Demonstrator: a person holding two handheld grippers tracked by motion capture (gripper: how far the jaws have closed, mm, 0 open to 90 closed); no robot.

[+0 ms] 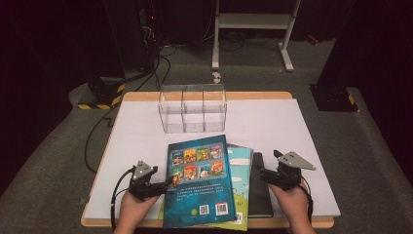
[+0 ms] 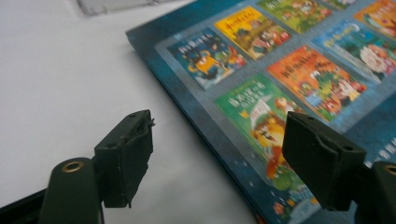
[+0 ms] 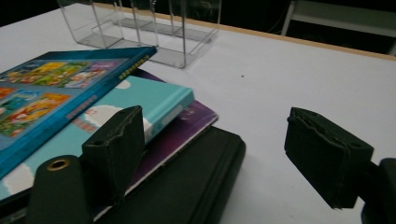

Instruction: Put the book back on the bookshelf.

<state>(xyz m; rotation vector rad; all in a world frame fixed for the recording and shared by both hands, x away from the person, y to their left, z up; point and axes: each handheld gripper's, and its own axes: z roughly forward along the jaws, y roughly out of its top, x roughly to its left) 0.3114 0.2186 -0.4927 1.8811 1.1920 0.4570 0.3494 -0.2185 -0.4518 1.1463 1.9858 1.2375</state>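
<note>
Top book (image 1: 198,180): dark blue, grid of multicoloured cover pictures. Second book (image 3: 154,105): turquoise with white clouds. Third (image 3: 196,116) purple; bottom one (image 3: 205,172) black. Table (image 1: 136,131) white.

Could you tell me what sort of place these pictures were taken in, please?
Probably a lab or studio set up for recording: a white-topped table on grey carpet, dark surroundings, cables trailing across the floor to equipment, and a white stand behind. A stack of books and a clear organizer sit on it.
</note>
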